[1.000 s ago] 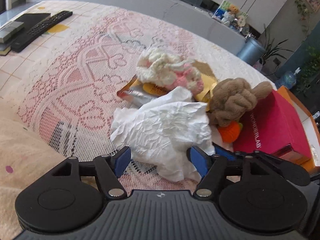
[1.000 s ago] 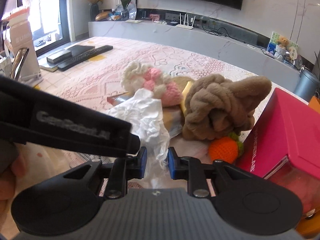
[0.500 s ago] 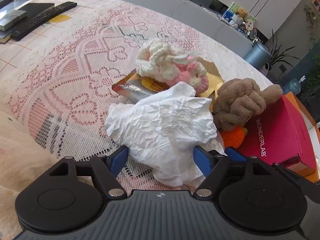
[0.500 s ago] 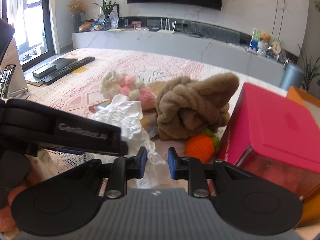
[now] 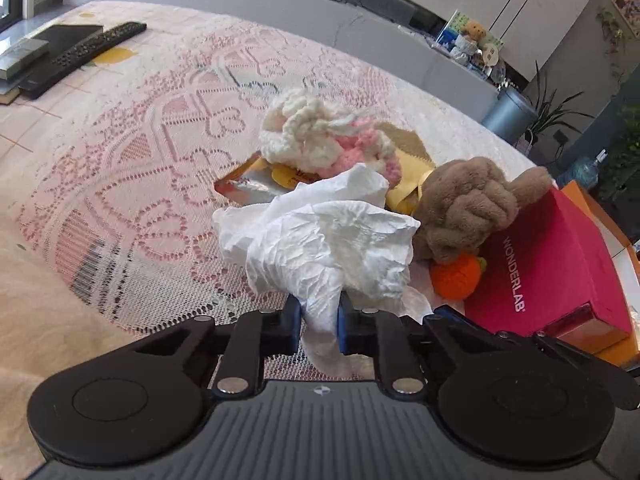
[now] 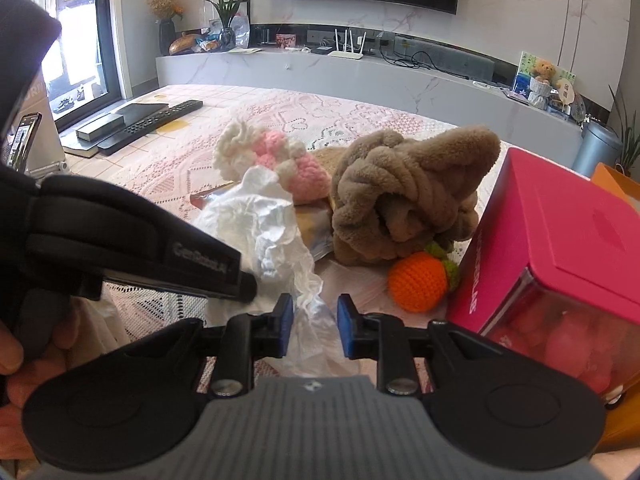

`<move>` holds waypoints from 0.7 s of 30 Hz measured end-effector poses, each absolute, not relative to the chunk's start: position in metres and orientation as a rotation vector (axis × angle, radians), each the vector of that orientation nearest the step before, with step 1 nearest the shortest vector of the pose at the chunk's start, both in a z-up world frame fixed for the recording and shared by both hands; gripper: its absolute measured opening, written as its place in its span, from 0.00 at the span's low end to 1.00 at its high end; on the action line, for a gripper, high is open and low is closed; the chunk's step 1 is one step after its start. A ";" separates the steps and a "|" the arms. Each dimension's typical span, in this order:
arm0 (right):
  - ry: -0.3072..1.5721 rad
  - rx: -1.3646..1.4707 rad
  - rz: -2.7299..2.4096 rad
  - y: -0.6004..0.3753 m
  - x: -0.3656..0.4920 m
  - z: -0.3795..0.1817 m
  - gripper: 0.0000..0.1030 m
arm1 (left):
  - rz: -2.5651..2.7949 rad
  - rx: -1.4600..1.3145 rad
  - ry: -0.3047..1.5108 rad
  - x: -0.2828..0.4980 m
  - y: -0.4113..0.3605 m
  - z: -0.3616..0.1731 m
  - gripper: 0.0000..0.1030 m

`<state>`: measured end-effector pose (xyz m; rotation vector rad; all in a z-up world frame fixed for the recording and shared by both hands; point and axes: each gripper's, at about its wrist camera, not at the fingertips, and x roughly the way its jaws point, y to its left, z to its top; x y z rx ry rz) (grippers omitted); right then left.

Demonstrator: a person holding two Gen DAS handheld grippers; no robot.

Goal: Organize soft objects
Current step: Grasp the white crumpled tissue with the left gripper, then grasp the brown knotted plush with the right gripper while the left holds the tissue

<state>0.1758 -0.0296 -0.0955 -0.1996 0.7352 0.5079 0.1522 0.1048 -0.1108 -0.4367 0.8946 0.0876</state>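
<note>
Left gripper (image 5: 319, 320): jaws closing, blue pads pinching a neck of the crumpled white tissue (image 5: 328, 240); bulk of the sheet bunched just beyond the fingertips, tail hanging below the pads. Tissue resting on the pink lace tablecloth (image 5: 132, 168), near side of the pile.

Right gripper (image 6: 313, 330): jaws opening, a gap visible on both sides of the thin tissue strand lying between the pads; no press on it seen. Left gripper's black finger crossing the left of the right wrist view, tip against the tissue.

Pile beyond the tissue: cream-and-pink crochet piece (image 5: 320, 140) farthest, lying on a yellow snack packet (image 5: 280, 176); brown knotted plush (image 5: 468, 208) to the right, touching the tissue's right edge; orange crochet ball (image 6: 418, 280) near the plush's lower edge, just beside the magenta box (image 5: 552, 264). Box at far right, lid on, clear lower body showing in the right wrist view.

Far left of table: black remote control (image 5: 92, 46) beside flat dark boxes (image 5: 60, 36), well apart from the pile.
</note>
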 end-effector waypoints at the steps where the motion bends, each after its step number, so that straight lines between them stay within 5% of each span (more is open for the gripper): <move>1: 0.730 -0.191 0.509 -0.031 0.174 -0.093 0.27 | 0.098 -0.426 0.881 0.147 0.105 -0.107 0.18; 7: 0.685 -0.154 0.503 -0.040 0.162 -0.079 0.38 | 0.186 -0.352 0.823 0.122 0.110 -0.084 0.18; 21: 0.633 -0.209 0.482 -0.037 0.170 -0.059 0.42 | 0.236 -0.264 0.730 0.116 0.119 -0.066 0.18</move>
